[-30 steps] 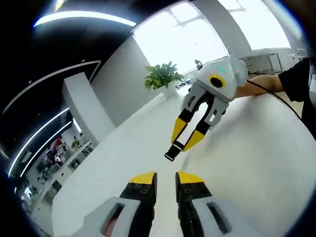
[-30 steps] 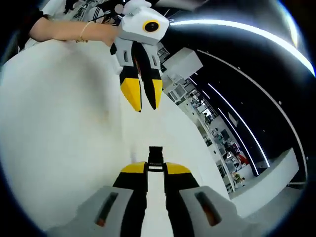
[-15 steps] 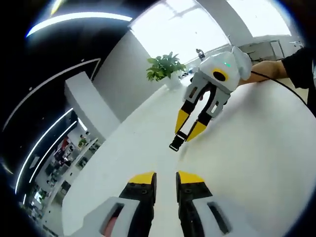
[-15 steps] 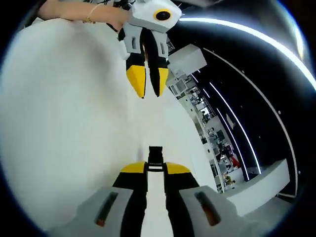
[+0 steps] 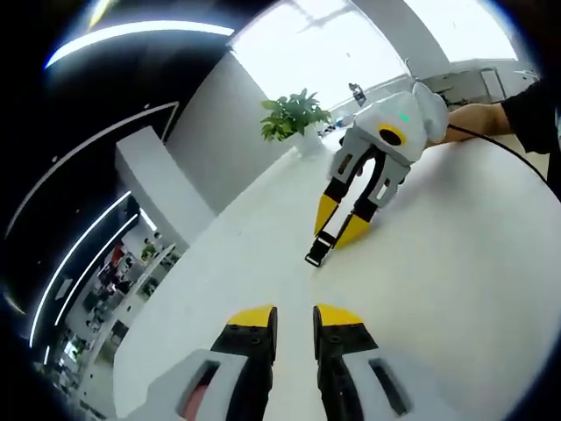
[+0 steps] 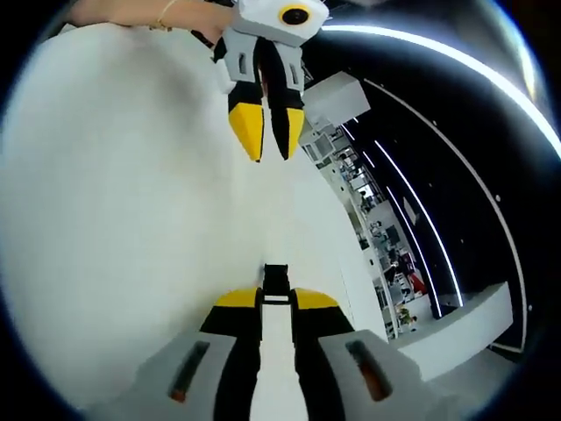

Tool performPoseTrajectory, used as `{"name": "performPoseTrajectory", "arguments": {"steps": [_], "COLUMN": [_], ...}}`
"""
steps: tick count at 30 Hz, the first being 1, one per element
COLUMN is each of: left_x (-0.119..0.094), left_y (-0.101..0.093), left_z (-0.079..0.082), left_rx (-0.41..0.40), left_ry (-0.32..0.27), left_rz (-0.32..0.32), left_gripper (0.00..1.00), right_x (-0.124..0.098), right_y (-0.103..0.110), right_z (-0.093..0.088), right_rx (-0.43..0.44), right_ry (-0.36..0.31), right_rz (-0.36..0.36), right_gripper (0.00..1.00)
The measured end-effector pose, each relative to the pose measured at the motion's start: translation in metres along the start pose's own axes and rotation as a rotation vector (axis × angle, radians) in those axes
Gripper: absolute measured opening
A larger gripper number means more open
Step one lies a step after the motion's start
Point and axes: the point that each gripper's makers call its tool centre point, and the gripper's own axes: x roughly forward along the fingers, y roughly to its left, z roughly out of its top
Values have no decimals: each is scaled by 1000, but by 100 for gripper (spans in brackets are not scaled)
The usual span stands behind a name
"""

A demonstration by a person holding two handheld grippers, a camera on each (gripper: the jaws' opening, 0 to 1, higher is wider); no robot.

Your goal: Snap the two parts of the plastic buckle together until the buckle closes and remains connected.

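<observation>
Buckle [image 6: 275, 282], black, pinched in right hand-held gripper [image 6: 277, 299] w/ end protruding.

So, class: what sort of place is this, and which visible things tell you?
Probably a modern open-plan office or showroom: a large white table, a green potted plant by bright windows, and distant desks.

Text: none readable
Labels, brands: none readable
Numbers, signs: none readable
</observation>
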Motion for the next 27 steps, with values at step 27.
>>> {"name": "performPoseTrajectory", "arguments": {"steps": [27], "left_x": [1], "left_y": [-2], "left_z": [0], "left_rx": [5], "left_ry": [5], "left_rz": [-17], "left_gripper": [15], "right_x": [-1], "right_y": [-1], "right_z": [-3], "right_rx": [31], "right_ry": [15], "right_rz": [-10], "right_gripper": [13]}}
